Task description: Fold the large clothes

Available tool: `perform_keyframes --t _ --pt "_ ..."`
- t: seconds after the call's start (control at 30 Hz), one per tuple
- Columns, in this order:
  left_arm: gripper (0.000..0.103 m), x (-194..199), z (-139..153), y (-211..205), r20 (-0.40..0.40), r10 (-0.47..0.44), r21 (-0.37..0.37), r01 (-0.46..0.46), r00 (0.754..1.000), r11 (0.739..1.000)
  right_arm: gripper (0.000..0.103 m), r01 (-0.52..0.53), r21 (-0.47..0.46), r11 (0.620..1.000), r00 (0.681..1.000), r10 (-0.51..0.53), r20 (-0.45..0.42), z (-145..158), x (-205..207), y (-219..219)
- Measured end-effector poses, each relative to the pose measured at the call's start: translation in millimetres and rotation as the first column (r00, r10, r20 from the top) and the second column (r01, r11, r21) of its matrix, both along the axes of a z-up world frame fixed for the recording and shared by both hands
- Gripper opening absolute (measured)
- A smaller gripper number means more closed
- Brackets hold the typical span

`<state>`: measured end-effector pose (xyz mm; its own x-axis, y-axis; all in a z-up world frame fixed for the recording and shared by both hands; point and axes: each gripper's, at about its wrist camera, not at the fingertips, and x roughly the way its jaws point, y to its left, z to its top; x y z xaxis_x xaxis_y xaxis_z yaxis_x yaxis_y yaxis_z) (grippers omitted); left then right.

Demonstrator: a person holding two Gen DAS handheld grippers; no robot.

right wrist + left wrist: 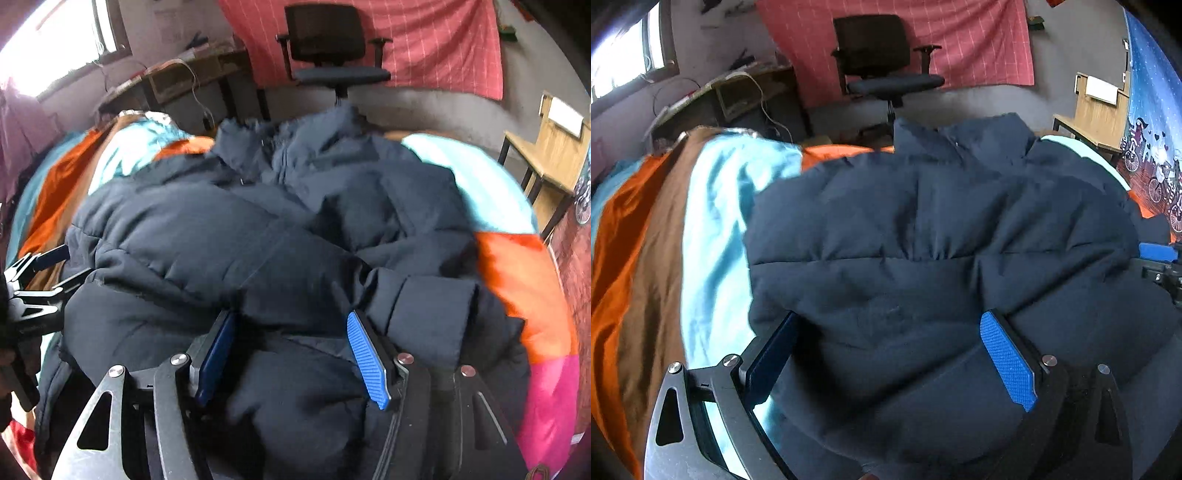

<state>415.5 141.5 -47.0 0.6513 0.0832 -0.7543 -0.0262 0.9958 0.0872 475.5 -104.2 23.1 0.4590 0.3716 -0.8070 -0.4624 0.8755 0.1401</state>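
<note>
We logged a dark navy quilted puffer jacket (942, 236) lying bunched on a bed covered with a striped sheet of light blue, orange and brown satin-like fabric (713, 229). The jacket filled the middle of both wrist views, collar end pointing away toward the black office chair (886, 62) by the red checked wall cloth (979, 48).

Left gripper (886, 354): jaws stood wide, blue pads on either side of a thick puffed bulge at the jacket's near edge. The fabric swelled up between them, but we could not see the pads pressing it, so we read it as open and straddling, not clamping.

Right gripper (291, 354): jaws partly apart, with the jacket's near edge bulging between the blue pads. No visible pinch there either; we called it open over the fabric. A cuffed sleeve end (436, 306) lay just beside its right finger, folded across the body.

Progress, our judgement: partway. The sleeve on that side looked brought in over the body and the jacket sat as a compact lump, not spread flat. It was still lumpy and uneven, the collar area rumpled. Left to do, we guessed: a further fold of the body and flattening. The right view was blurred, so the fold lines stayed unclear.
</note>
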Motion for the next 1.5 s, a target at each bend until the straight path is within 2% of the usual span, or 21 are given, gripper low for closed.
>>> perform_keyframes --t 0.07,0.2,0.37,0.67,0.8,0.93,1.0,1.07,1.1,1.17,1.23,1.37,1.5 --pt "0.102 1.0 -7.9 5.4 -0.009 0.014 -0.025 -0.014 1.000 1.000 0.061 -0.005 -0.003 1.000 1.000 0.005 -0.010 -6.9 3.0 0.4" --pt "0.102 0.0 -20.5 14.2 -0.007 0.007 -0.072 -0.008 1.000 0.997 0.061 -0.027 -0.004 1.000 1.000 0.027 0.005 -18.8 3.0 -1.5" --pt "0.103 4.4 -27.3 11.1 -0.007 0.005 -0.056 -0.005 1.000 0.998 0.061 -0.016 -0.005 1.000 0.999 0.016 0.046 -29.1 -0.3 0.7" --pt "0.103 0.1 -38.3 1.8 0.054 0.031 -0.015 -0.030 0.998 0.999 0.061 0.002 -0.041 0.999 0.998 0.000 0.066 -39.6 2.1 6.8" --pt "0.102 -5.3 -32.8 5.8 0.074 0.033 -0.039 -0.030 0.997 0.999 0.061 0.002 -0.050 0.999 0.997 0.002 0.078 -37.1 -0.7 7.2" --pt "0.102 -15.3 -8.8 14.2 0.083 0.115 -0.009 -0.114 0.990 0.993 0.063 -0.021 0.032 0.999 0.999 0.020 0.039 -19.1 -2.9 -10.0" --pt "0.102 -20.9 10.1 21.1 0.147 0.130 -0.028 -0.128 0.980 0.991 0.066 -0.025 0.088 0.996 0.996 0.017 0.088 5.3 -7.2 -23.1" --pt "0.102 -16.3 28.2 26.5 0.190 0.125 -0.055 -0.116 0.974 0.992 0.090 -0.006 0.122 0.993 0.986 -0.014 0.167 28.4 -5.5 -33.3" --pt "0.102 -6.5 38.7 27.9 0.198 0.125 -0.054 -0.117 0.972 0.992 0.093 0.015 0.158 0.987 0.977 -0.049 0.210 43.6 4.5 -39.5" --pt "0.102 18.1 52.1 29.0 0.178 0.136 -0.044 -0.130 0.975 0.991 0.094 0.035 0.201 0.979 0.976 -0.076 0.204 55.4 30.8 -41.8" --pt "0.102 50.3 62.7 28.6 0.125 0.153 -0.036 -0.150 0.980 0.988 0.094 0.068 0.262 0.963 0.984 -0.108 0.142 56.9 78.2 -38.5" --pt "0.102 98.2 75.3 24.7 0.082 0.185 -0.038 -0.183 0.979 0.982 0.094 0.158 0.298 0.942 0.986 -0.168 0.009 39.8 166.0 -26.1" --pt "0.102 151.0 63.5 16.3 0.028 0.169 -0.077 -0.167 0.985 0.983 0.094 0.249 0.365 0.897 0.968 -0.232 -0.091 18.8 234.3 -16.0"
